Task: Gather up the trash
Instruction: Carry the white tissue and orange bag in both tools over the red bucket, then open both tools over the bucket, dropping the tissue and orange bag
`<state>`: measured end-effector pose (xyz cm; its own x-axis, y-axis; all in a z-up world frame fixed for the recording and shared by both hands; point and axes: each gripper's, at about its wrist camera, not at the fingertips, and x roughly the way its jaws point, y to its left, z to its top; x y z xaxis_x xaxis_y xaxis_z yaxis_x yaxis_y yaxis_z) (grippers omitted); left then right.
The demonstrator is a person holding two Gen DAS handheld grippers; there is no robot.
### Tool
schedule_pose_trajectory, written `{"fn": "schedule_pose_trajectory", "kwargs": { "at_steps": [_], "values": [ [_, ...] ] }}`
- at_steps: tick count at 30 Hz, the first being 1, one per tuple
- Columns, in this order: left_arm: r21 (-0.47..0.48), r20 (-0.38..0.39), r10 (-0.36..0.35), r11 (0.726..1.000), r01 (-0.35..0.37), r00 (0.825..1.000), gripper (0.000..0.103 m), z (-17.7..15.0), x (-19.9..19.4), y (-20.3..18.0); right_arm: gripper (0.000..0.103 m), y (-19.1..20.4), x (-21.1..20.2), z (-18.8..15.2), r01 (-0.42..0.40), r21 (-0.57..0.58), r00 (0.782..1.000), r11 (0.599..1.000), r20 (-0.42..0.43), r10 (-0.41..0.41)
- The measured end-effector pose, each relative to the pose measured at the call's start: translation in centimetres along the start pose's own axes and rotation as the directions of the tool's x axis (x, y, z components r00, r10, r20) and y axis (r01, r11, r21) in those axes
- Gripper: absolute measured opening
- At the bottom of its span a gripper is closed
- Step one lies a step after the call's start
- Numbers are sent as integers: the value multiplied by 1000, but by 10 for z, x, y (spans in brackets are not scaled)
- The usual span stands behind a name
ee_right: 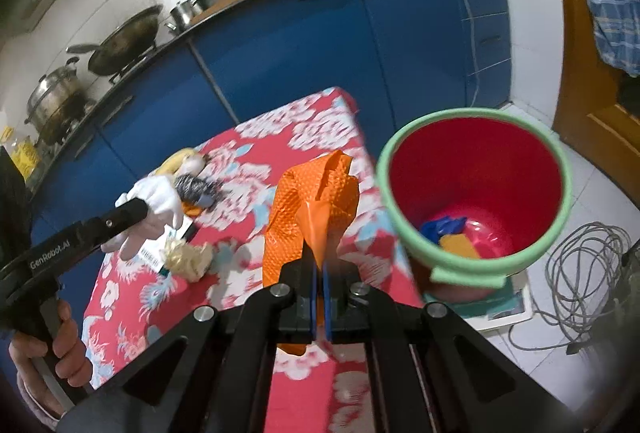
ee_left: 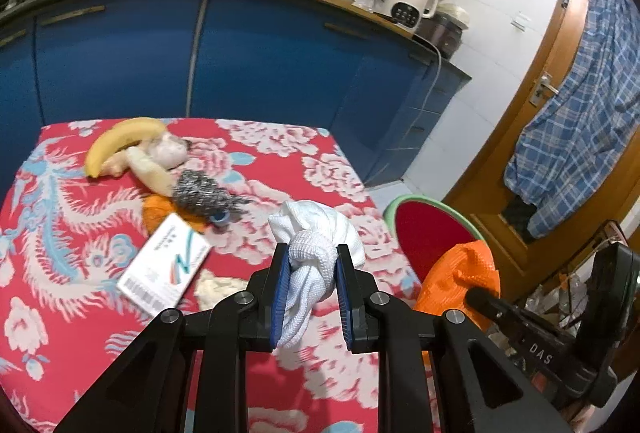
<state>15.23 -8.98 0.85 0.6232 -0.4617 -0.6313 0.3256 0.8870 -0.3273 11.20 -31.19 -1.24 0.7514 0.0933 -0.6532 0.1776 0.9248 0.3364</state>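
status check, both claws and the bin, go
Left claw shut on white glove, over the table. Right claw shut on orange glove, beside red bin. Bin mouth unobstructed, some trash already inside.

- Your left tool [ee_left: 310, 261] has black arms and blue pads, and the knitted cloth [ee_left: 316, 233] between them is plain white.
- Your right tool [ee_right: 320, 273] shows the same black and blue; the glove [ee_right: 316, 201] it pinches is bright orange with a dimpled diamond texture.
- The counter [ee_left: 80, 313] cover you work over is red, patterned with white peonies and pale blue phoenix feathers.
- The bin [ee_right: 476, 193] beside you is red inside with a mint green rim; blue and yellow-orange scraps lie at its bottom.
- You see a yellow banana [ee_left: 120, 141], a grey speckled scrubber [ee_left: 200, 193] and a white box [ee_left: 164, 265] with a teal mark.
- The cabinets [ee_left: 260, 57] behind are deep blue.
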Motion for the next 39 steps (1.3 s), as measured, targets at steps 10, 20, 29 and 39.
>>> {"fn": "schedule_pose_trajectory", "kwargs": {
  "at_steps": [10,20,29,39],
  "values": [
    [38,-30,-58,998,59,998,22,8,27,-39,4,-44,-19,23,75,51,994,996,70,-78],
    [99,-91,-90,990,99,992,22,10,66,-78,4,-88,-12,33,147,106,986,984,70,-154],
    [159,-174,-113,977,141,978,22,3,104,-112,4,-117,4,38,200,135,977,971,50,-208],
    [182,-231,-127,968,171,965,22,-7,136,-133,10,-140,22,35,253,153,965,955,25,-260]
  ]
}}
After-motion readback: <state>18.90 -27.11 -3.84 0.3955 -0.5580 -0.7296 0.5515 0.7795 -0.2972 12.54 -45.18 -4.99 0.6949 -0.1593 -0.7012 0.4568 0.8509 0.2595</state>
